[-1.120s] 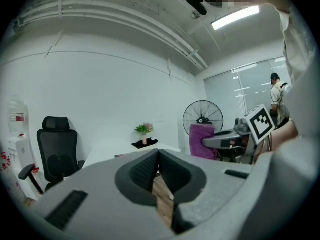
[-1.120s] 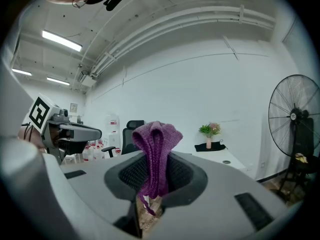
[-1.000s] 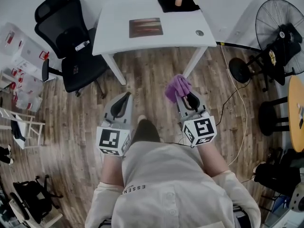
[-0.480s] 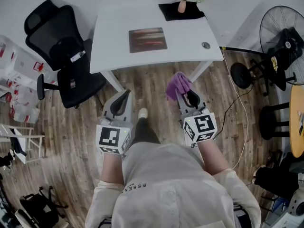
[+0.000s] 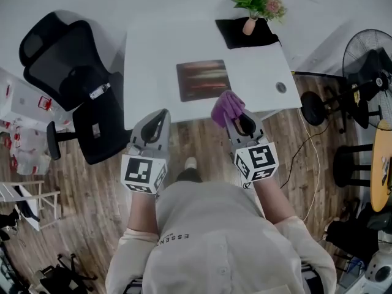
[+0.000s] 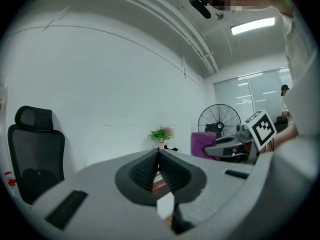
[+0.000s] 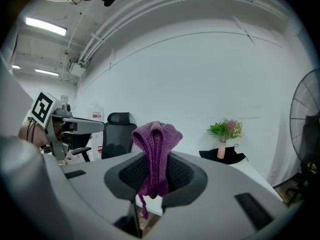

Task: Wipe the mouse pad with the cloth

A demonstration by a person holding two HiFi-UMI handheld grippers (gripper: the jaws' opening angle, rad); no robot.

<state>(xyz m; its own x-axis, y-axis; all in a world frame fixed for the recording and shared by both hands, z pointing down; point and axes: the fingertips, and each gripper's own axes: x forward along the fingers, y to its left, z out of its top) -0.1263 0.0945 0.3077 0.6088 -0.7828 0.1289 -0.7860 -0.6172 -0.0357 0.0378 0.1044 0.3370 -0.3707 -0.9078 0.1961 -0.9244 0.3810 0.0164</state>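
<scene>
The mouse pad (image 5: pixel 203 80), a dark reddish-brown rectangle, lies flat on the white desk (image 5: pixel 153 60). A purple knitted cloth (image 5: pixel 227 106) is pinched in my right gripper (image 5: pixel 236 117), which hovers at the desk's near edge, just right of the pad's near corner. In the right gripper view the cloth (image 7: pixel 155 154) sticks up and hangs from between the closed jaws. My left gripper (image 5: pixel 158 122) is shut and empty, at the desk's front edge left of the pad; its jaws (image 6: pixel 159 170) meet in the left gripper view.
A pink vase with a plant (image 5: pixel 251 17) stands on a black mat (image 5: pixel 245 35) at the desk's far right. A black office chair (image 5: pixel 73 84) sits left of the desk. A floor fan (image 5: pixel 367 66) and stools stand to the right.
I have walked closer to the desk; both grippers now reach its near edge, and the cloth sits next to the mouse pad. Neither gripper's grip has changed.
</scene>
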